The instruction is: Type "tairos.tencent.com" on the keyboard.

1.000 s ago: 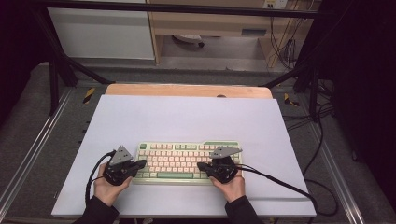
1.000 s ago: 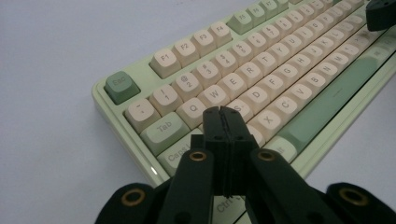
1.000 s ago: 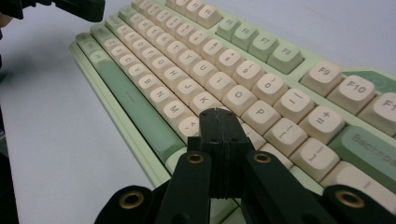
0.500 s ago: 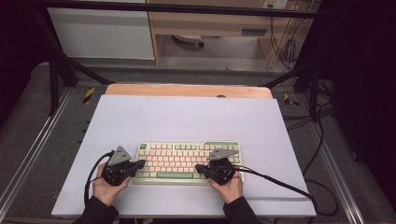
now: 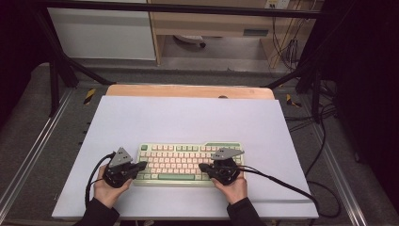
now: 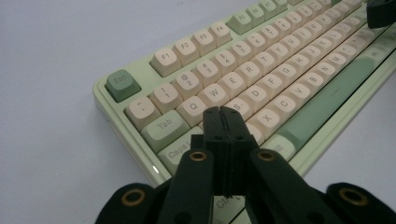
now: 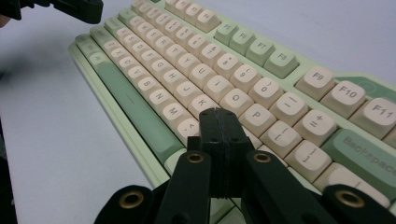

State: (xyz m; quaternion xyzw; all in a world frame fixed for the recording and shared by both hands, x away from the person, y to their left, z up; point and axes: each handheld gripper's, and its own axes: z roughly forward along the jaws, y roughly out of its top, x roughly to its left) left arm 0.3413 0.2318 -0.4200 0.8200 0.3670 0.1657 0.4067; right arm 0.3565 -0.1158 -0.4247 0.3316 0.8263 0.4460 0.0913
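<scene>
Green keyboard (image 5: 189, 163) lies on the white table (image 5: 188, 117). Left gripper (image 6: 223, 116) and right gripper (image 7: 218, 119) hover over it, jaws closed, empty. Poke one key gently, straight down.

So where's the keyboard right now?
In the high view the keyboard lies on the white mat, near its front edge, between the left gripper and the right gripper.
</scene>
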